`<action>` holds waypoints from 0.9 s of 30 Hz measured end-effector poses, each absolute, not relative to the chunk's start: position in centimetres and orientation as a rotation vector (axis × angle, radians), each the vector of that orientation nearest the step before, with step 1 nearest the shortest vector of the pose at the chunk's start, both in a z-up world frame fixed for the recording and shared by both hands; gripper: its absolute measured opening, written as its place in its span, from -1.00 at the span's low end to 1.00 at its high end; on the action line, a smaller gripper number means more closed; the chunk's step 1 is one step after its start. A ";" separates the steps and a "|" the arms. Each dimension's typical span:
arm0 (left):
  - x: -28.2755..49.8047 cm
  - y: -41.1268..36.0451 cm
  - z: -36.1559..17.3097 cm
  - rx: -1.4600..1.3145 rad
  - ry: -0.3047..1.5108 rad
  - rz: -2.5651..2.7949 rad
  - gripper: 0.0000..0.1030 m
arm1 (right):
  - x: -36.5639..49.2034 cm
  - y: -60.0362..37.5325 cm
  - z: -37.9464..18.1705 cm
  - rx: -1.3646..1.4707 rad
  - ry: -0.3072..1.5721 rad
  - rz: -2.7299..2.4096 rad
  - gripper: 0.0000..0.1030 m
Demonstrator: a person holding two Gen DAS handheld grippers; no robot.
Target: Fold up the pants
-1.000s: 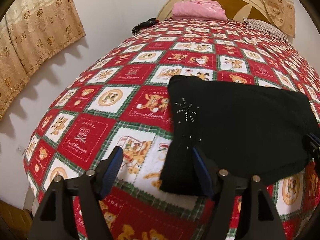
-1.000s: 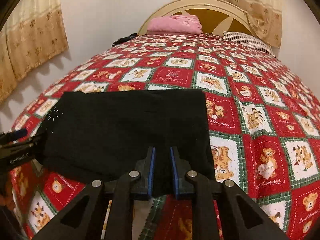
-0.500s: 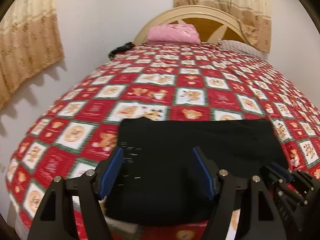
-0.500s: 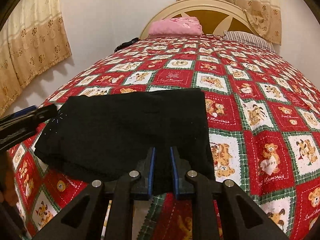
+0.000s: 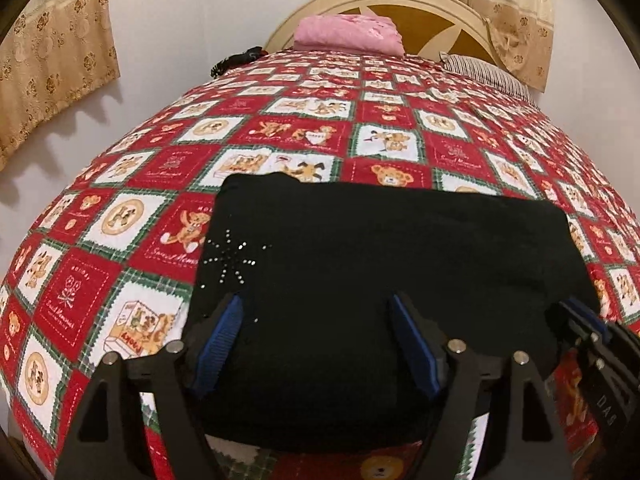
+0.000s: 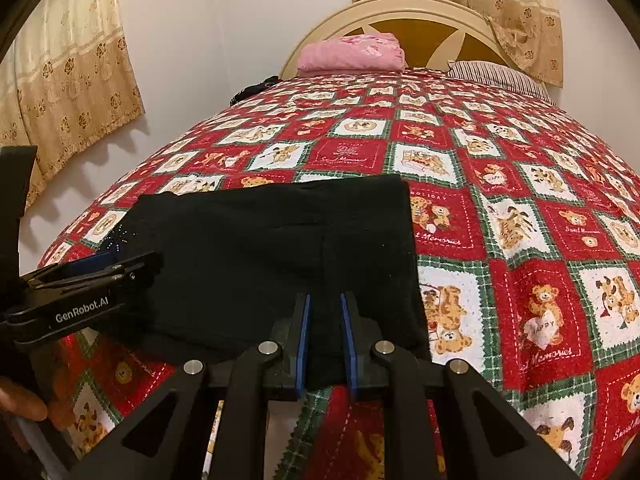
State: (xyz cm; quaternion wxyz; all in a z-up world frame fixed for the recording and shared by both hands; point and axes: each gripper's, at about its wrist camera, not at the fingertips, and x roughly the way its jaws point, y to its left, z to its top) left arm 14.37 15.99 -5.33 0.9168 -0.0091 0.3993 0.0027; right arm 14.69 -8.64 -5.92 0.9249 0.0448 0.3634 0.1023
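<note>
Pants [image 5: 384, 280] lay folded on quilt [image 5: 120, 280], directly ahead of both grippers, long axis running L–R across them. Left gripper [image 5: 316, 344] was spread wide over near-left edge, holding nothing. Right gripper [image 6: 324, 344] was narrowed onto near-right hem; both equally close, so next fold likely goes away from grippers.

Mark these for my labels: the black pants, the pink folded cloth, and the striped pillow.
black pants [image 5: 380, 264], left wrist view, middle of the fabric.
pink folded cloth [image 6: 352, 54], right wrist view, its top face.
striped pillow [image 6: 496, 76], right wrist view, its upper side.
</note>
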 end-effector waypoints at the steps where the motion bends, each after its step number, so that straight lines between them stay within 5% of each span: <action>1: 14.2 16.2 -5.5 -0.026 0.819 0.006 0.64 | 14.7 -8.6 -5.9 0.092 0.745 0.210 -0.69; 3: 13.7 17.0 -5.7 -0.058 0.825 0.018 0.79 | 14.7 -8.6 -5.9 0.089 0.743 0.208 -0.69; 7: 12.4 17.8 -5.2 -0.110 0.855 0.024 0.79 | 14.7 -8.2 -5.9 0.060 0.744 0.198 -0.66; 10: 10.7 17.8 -4.5 -0.071 0.857 0.045 0.79 | 13.8 -7.5 -5.2 0.026 0.749 0.193 -0.43; 14: 8.0 17.8 -4.0 -0.029 0.816 0.068 0.79 | 10.6 -7.2 -4.4 0.086 0.715 0.199 0.34; 27: 1.5 18.3 -1.6 -0.036 0.698 0.108 0.80 | 1.1 -8.9 -3.6 0.217 0.687 0.123 0.35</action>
